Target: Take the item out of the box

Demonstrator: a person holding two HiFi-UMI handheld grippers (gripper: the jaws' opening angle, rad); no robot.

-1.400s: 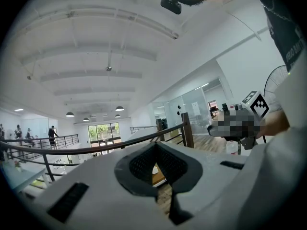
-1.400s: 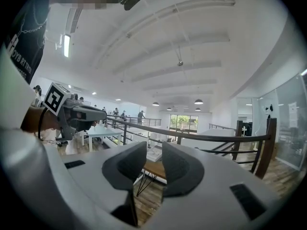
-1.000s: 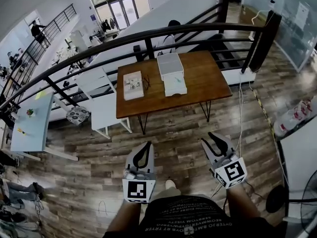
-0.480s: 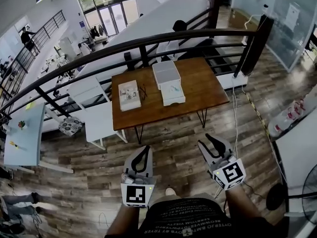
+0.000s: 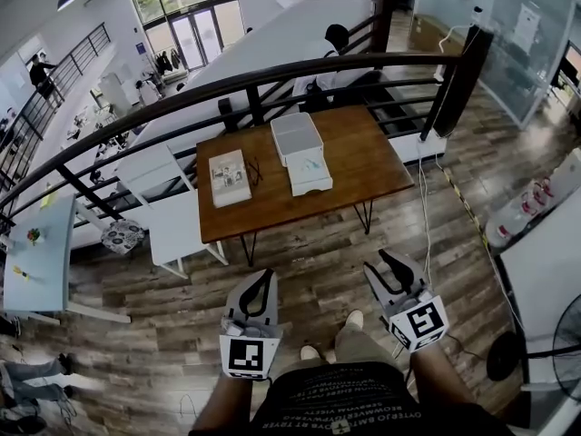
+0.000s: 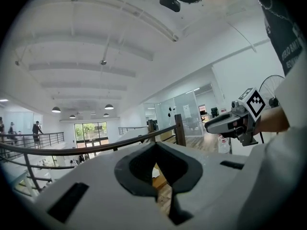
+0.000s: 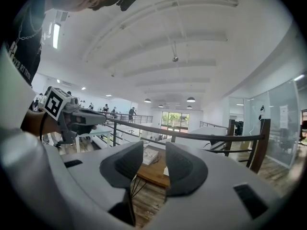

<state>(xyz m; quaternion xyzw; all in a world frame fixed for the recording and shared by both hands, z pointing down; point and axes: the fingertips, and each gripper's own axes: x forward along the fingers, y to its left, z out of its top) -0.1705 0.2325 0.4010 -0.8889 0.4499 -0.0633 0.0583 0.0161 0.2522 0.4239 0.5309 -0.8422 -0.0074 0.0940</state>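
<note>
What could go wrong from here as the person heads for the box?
A cable trails across the floor by the right end of the wooden table, on the way to the white box. It could trip the person. The left gripper looks shut, so it would have to open before it can grasp anything.

table [image 5: 363, 157]: smooth brown wood | floor [image 5: 309, 271]: wood planks | railing [image 5: 272, 73]: dark matt metal | box [image 5: 295, 134]: white, matt
</note>
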